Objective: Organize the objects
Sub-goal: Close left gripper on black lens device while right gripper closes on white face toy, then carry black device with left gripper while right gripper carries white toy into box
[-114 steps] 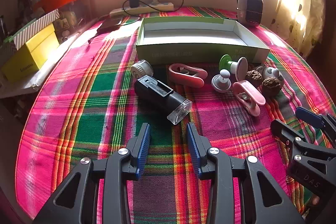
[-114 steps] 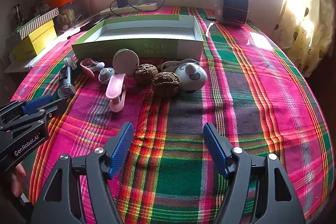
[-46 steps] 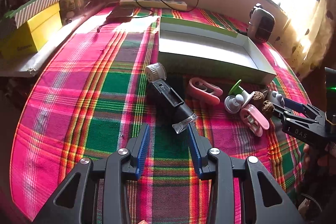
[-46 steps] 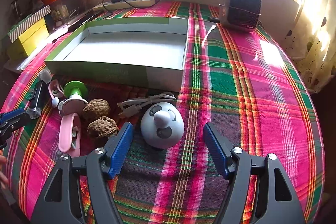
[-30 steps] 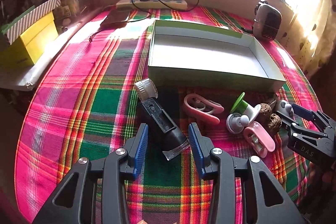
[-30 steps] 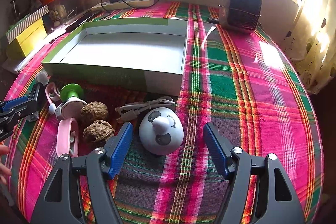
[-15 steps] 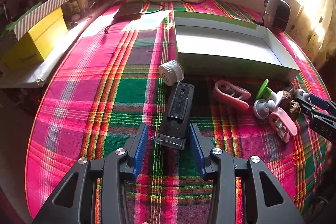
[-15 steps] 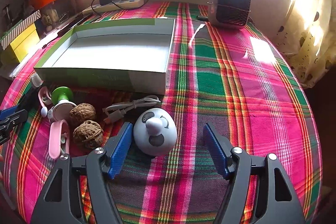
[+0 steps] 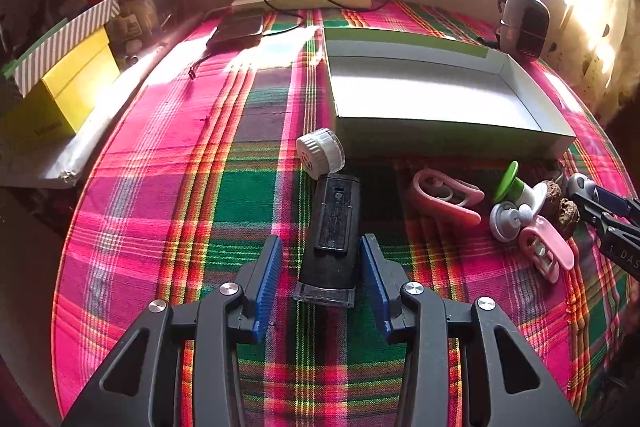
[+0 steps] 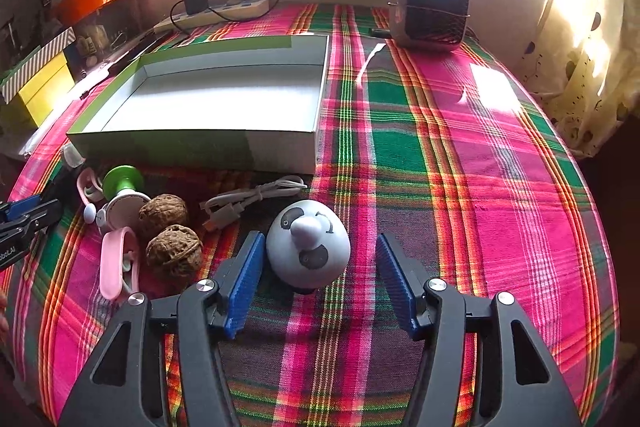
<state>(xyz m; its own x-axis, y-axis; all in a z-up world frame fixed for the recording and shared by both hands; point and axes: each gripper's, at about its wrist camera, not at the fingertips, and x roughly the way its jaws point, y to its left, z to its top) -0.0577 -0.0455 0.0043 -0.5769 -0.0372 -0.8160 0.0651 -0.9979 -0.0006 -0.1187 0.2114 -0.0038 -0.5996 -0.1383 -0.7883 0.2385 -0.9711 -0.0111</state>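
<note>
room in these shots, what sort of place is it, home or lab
Most likely a home, not a lab: a table under a plaid cloth by a curtained window, a power strip with a charger plugged in, and a small fan at the wall.

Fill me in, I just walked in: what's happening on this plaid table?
A person is tidying with two handheld grippers. The left gripper is open around a black rectangular device, not yet clamped. The right gripper is open around a white dome-shaped gadget. The shallow green-and-white cardboard box holds nothing; two walnuts, pink clips and the rest lie on the cloth.
</note>
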